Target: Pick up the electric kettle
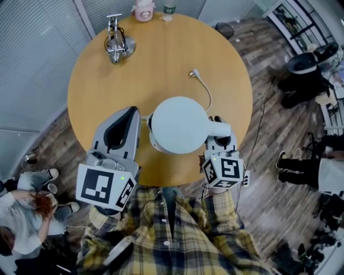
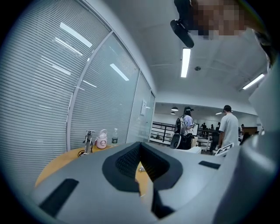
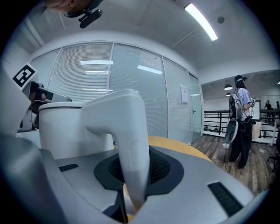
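The white electric kettle (image 1: 180, 124) is over the near part of the round wooden table (image 1: 161, 59), seen from above. Its handle (image 1: 219, 129) points right, and my right gripper (image 1: 220, 140) is shut on it. In the right gripper view the handle (image 3: 131, 144) runs down between the jaws of the right gripper (image 3: 133, 175), with the kettle body (image 3: 70, 127) to the left. My left gripper (image 1: 122, 126) is just left of the kettle, shut and empty. In the left gripper view the jaws of the left gripper (image 2: 142, 168) meet with nothing between them. The kettle's underside is hidden.
A white power cord (image 1: 204, 88) with its plug lies on the table beyond the kettle. At the far edge stand a metal stand (image 1: 115, 45), a pink container (image 1: 143, 9) and a bottle (image 1: 169, 8). A person (image 1: 27, 215) sits on the floor at lower left; others stand at right.
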